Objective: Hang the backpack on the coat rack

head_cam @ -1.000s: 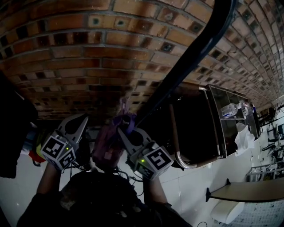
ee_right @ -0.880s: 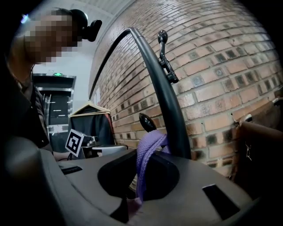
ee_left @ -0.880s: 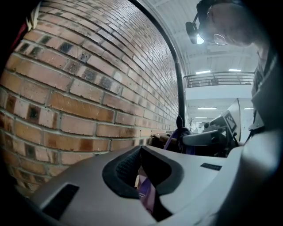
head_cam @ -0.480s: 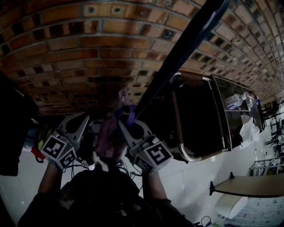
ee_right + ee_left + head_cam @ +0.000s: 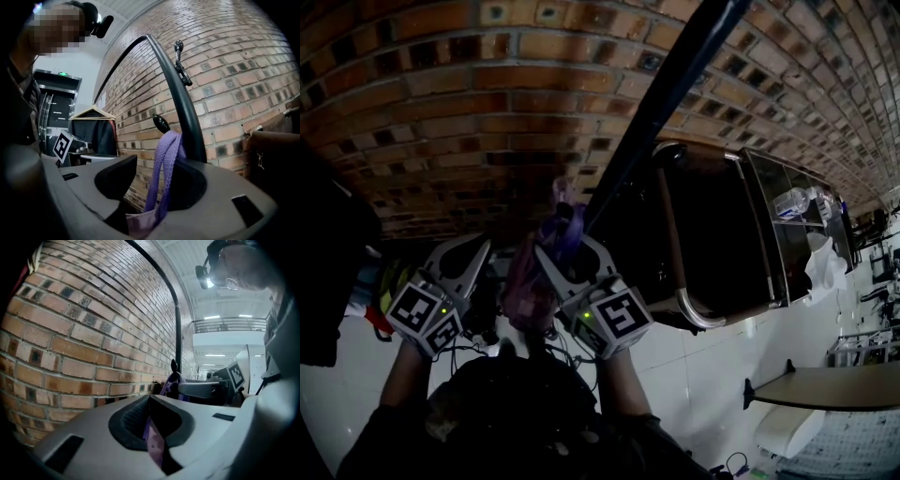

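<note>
A purple backpack (image 5: pixel 525 291) hangs low against the brick wall, between my two grippers. Its purple strap (image 5: pixel 166 164) is looped over a black knob hook (image 5: pixel 161 123) on the coat rack's curved black pole (image 5: pixel 187 117). The pole (image 5: pixel 666 94) also runs up through the head view. My right gripper (image 5: pixel 159 161) has its jaws around the strap just below the hook; they are opening and no longer pinch it. My left gripper (image 5: pixel 152 404), left of the backpack (image 5: pixel 461 251), is shut on a thin purple strip of the bag (image 5: pixel 153 446).
The brick wall (image 5: pixel 441 112) stands right behind the rack. A dark chair with a metal frame (image 5: pixel 712 244) is to the right, with a glass shelf unit (image 5: pixel 792 225) beyond it. Dark clothing (image 5: pixel 328 272) hangs at the left, and a black garment on a wooden hanger (image 5: pixel 93 126) is further off.
The right gripper's jaws have spread apart around the strap, which stays on the hook. The left gripper has shifted slightly, keeping its hold.
</note>
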Tool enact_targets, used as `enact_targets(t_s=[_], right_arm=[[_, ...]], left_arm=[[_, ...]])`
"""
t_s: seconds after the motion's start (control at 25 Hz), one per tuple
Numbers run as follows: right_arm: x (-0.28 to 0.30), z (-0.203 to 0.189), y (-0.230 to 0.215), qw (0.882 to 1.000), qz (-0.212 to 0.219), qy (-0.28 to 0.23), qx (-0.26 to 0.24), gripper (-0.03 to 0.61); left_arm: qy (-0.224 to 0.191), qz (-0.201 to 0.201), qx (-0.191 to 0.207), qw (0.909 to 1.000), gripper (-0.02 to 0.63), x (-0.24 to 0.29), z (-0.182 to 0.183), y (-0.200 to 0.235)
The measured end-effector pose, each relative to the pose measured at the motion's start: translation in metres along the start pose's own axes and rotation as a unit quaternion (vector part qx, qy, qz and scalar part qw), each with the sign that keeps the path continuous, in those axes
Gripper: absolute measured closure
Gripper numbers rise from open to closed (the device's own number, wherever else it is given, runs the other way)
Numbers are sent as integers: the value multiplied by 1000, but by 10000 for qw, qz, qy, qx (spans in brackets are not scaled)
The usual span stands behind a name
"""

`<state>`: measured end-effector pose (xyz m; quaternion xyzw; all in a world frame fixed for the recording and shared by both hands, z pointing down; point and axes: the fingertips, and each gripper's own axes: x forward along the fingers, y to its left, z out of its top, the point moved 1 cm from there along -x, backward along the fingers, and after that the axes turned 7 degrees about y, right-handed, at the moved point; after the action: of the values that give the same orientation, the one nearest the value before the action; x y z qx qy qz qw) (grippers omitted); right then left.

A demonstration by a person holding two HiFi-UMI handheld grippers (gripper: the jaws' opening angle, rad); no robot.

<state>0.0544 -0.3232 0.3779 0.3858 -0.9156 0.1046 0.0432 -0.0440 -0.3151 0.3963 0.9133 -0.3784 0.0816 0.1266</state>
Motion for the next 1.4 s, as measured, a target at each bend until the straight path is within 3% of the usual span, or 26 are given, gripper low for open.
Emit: enact_targets(t_s=[0.24,0.52,0.6,0.64,0.72,0.88,0.96,1.2,1.4], right_arm=[[4,2,3,9980,-568,55,-257,352],[-1,3,7,9999,-143,-5,18,344],[0,1,14,9999,-36,106,93,275],[2,1,16,9999,-40,124,107,196],[6,2,19,9997,-242,81,59,152],[12,3,20,9970,-769,73,-74,152],[11,2,19,9978,-659,34,-57,152],[-4,3,18,9992,297,85,247,175],[-32,8,2,9998,42,-136,157,179]], left_arm=[[-114,8,60,9999,600,-7,4,-5],[-73,-73,100,9999,600,-7,-1,-10],[-68,-105,99,9999,600,-6,-3,-10],[-51,-119,97,9999,600,-5,-4,-10],[-38,-121,86,9999,600,-5,-4,-8],[-20,-98,66,9999,600,-5,-4,-6],[-28,-100,90,9999,600,-5,-4,-5],[-39,-77,32,10000,600,-7,-5,0],[-17,-142,26,9999,600,-3,-6,-1]])
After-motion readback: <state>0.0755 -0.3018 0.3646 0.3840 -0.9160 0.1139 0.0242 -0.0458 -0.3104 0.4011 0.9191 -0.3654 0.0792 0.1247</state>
